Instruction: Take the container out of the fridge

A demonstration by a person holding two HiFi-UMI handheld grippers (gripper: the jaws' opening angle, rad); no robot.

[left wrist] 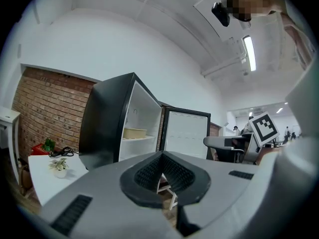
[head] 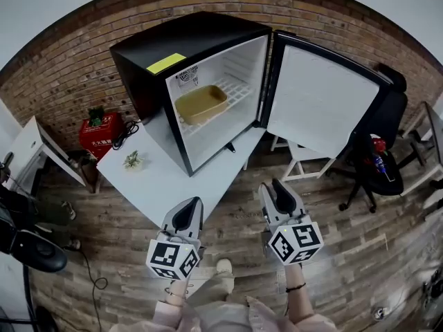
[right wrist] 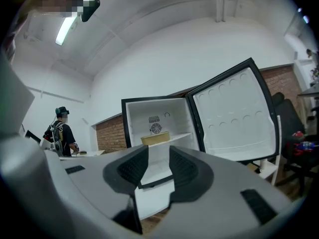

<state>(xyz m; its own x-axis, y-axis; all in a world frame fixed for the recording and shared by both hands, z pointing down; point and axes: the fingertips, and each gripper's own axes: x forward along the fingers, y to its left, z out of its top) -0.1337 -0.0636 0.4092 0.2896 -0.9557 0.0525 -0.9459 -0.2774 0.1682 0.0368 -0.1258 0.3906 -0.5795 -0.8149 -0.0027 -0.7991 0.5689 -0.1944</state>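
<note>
Grey left gripper [head: 191, 205] was closed, empty; right gripper [head: 273, 186] was slightly open, empty, both short of the white table [head: 163, 180]. Tan shallow container [head: 201, 104] sat on the shelf [head: 239, 88] in the black fridge [head: 142, 57], door [head: 315, 99] wide open. Chair [head: 385, 140] stood beyond the door; wood floor [head: 332, 254] lay open.
</note>
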